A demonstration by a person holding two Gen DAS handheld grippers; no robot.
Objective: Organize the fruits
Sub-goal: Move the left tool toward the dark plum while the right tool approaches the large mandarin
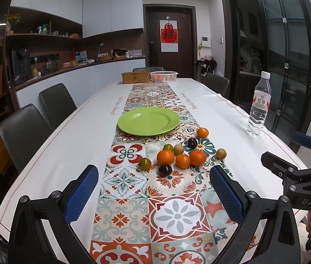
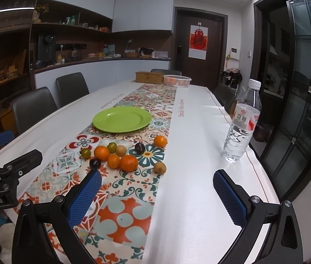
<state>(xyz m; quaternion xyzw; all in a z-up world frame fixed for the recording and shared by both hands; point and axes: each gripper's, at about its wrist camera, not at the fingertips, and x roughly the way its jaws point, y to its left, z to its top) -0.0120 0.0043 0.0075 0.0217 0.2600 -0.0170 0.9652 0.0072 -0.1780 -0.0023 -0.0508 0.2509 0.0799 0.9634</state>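
An empty green plate [image 1: 148, 120] [image 2: 122, 118] lies on the patterned table runner [image 1: 155, 209]. In front of it several small fruits lie loose on the runner: oranges [image 1: 165, 156] [image 2: 129, 162], dark plums [image 1: 165, 170] [image 2: 94, 163], green tomatoes [image 1: 145, 162] [image 2: 86, 153] and tan longans [image 1: 221, 153] [image 2: 160, 167]. My left gripper [image 1: 154, 176] is open and empty, above the runner short of the fruit. My right gripper [image 2: 157, 180] is open and empty, to the right of the fruit. Each gripper shows at the edge of the other's view [image 1: 287, 169] [image 2: 12, 165].
A water bottle [image 1: 258, 104] [image 2: 241, 121] stands near the table's right edge. A wicker box [image 1: 135, 77] and a white basket [image 1: 163, 76] sit at the far end. Dark chairs [image 1: 23, 132] line the left side, and one stands at the far right [image 1: 217, 83].
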